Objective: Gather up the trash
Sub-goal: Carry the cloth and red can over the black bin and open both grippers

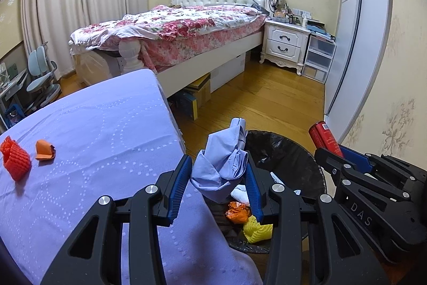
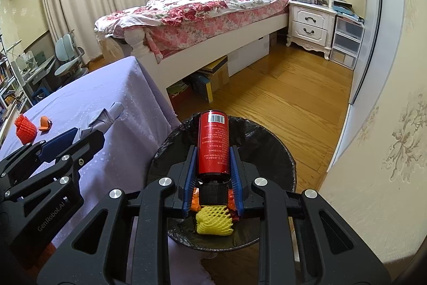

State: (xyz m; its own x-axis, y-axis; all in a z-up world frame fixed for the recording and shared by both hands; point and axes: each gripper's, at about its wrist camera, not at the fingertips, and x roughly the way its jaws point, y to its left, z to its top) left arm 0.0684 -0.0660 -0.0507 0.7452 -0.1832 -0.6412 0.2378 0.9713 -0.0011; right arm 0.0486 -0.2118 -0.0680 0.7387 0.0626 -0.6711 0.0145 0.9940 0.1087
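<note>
I'm holding two pieces of trash at once, both near the bin. My left gripper is clamped on a crumpled lilac paper wad, jaws pressing it from both sides, positioned over the near left rim of the black-lined trash bin, right beside the table edge. My right gripper is clamped on a red spray can, jaws tight on its lower body with the black cap pointing back toward me, hanging directly above the bin opening.

Progress, judging by what's lying where: partly done. Already in the bin I'm seeing a yellow foam fruit net, an orange crumpled wrapper and something white, hard to identify. Still out on the lavender tablecloth, at the far left: a red foam fruit net and an orange paper scrap, just beside each other, well apart from the bin.

So remaining, as I'm reading it: release the can, release the paper wad once it's fully over the opening, then go back for the two table items.
</note>
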